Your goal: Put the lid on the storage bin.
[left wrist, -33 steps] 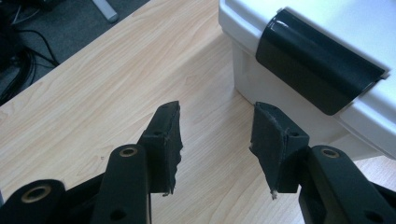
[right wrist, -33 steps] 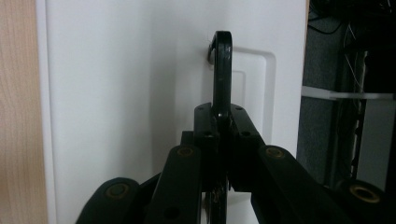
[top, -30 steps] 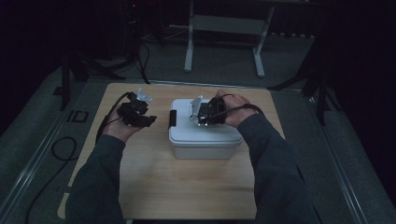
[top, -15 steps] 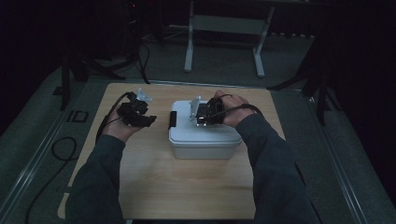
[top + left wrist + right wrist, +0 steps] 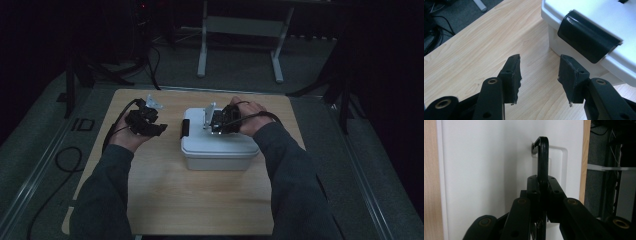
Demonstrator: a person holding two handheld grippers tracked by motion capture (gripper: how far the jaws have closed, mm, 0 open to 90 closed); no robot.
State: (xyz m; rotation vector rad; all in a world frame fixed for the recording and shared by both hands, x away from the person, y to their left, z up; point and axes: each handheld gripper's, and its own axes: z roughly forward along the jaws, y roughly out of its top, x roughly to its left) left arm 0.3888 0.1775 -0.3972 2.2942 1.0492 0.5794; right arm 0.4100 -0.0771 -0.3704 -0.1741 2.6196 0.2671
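A white lidded box point(image 5: 220, 145) stands mid-table, with a black latch point(image 5: 185, 128) on its left end. My right gripper point(image 5: 216, 121) lies over the lid, its jaws shut on the lid's black carrying handle point(image 5: 543, 157), which stands raised from its recess in the lid point(image 5: 486, 170). My left gripper point(image 5: 159, 128) hovers to the left of the box. Its jaws point(image 5: 539, 75) stand open with only bare wood between them. The latch point(image 5: 586, 42) lies just ahead and to the right of them, untouched.
The wooden table point(image 5: 200, 200) has free room in front of the box and to its left. A cable point(image 5: 112, 130) trails from the left gripper over the table's left edge. White frame legs point(image 5: 202, 45) stand on the dark floor beyond the table.
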